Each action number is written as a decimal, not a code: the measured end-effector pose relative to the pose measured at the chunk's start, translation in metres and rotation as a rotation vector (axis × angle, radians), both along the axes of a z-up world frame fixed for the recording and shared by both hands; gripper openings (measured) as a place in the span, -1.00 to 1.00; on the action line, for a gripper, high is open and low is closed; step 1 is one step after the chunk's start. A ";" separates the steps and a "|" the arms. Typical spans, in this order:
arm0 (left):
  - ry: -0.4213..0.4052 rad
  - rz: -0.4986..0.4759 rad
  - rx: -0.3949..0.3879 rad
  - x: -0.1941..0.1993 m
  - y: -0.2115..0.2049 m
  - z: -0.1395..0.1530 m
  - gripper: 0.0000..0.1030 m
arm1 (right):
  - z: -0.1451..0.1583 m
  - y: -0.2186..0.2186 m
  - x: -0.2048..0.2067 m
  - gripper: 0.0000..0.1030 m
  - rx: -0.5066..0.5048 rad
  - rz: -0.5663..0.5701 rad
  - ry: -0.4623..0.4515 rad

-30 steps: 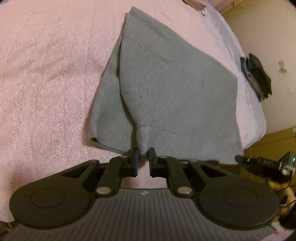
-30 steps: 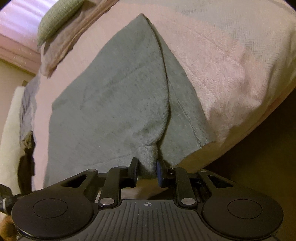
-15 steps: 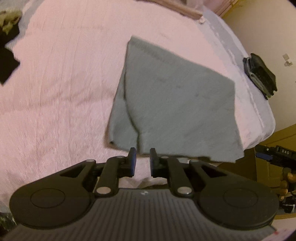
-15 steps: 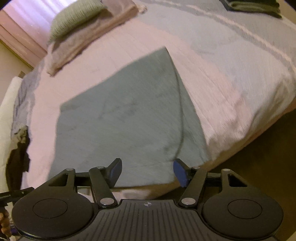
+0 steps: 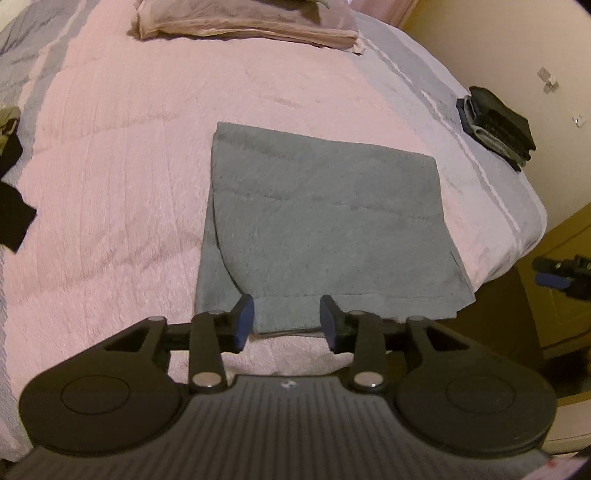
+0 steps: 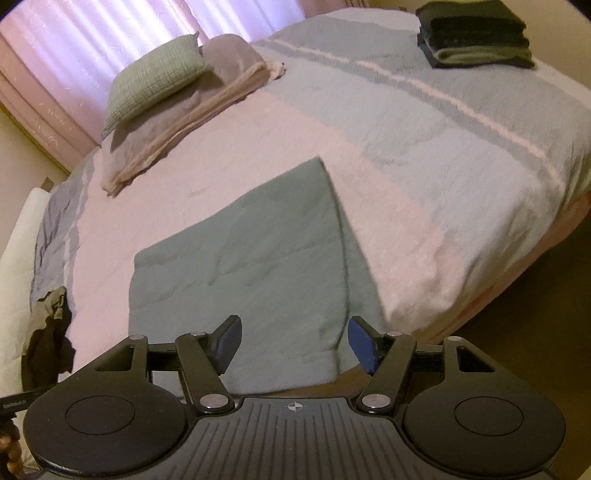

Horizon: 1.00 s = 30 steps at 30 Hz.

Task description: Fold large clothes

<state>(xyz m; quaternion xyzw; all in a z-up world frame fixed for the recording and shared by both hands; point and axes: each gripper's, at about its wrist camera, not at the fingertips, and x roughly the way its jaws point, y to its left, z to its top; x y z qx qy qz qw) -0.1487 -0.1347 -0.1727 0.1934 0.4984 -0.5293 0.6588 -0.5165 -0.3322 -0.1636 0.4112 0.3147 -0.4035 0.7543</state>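
Right view only: green pillow (image 6: 155, 79), curtains (image 6: 122, 33). Grey garment (image 5: 325, 229) folded on pink bed (image 5: 122, 177). Left gripper (image 5: 287, 319), right gripper (image 6: 295, 345) released, empty.

A wide bed (image 6: 461, 122) fills the room ahead of the claws, spread with a pink quilt (image 5: 122, 155) banded in grey. At its far end, a green pillow (image 6: 155, 77) rests on folded mauve bedding (image 6: 192, 110), under pale curtains (image 6: 122, 33) glowing with daylight. A cream wall (image 5: 517, 48) rises off to the right, and dim brown floor (image 6: 517, 295) shows beside the bed's near corner.
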 end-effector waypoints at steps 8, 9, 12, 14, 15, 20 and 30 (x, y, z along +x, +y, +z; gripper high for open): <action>-0.064 -0.001 0.007 -0.037 -0.037 0.000 0.11 | 0.015 -0.058 -0.004 0.19 -0.080 0.156 0.052; -0.076 0.003 0.006 -0.044 -0.044 -0.001 0.12 | 0.014 -0.069 -0.003 0.19 -0.093 0.196 0.060; -0.125 0.026 0.013 -0.066 -0.070 -0.001 0.20 | 0.009 -0.107 0.006 0.19 -0.137 0.349 0.097; -0.147 0.074 0.019 -0.082 -0.088 -0.003 0.24 | 0.003 -0.136 0.014 0.19 -0.176 0.492 0.126; -0.153 0.105 0.023 -0.089 -0.097 -0.003 0.24 | 0.000 -0.151 0.019 0.19 -0.207 0.578 0.141; -0.160 0.300 0.081 -0.138 -0.145 -0.006 0.25 | -0.018 -0.212 0.038 0.19 -0.335 0.958 0.204; -0.145 0.454 0.132 -0.224 -0.185 -0.007 0.40 | -0.047 -0.250 0.067 0.19 -0.442 1.395 0.229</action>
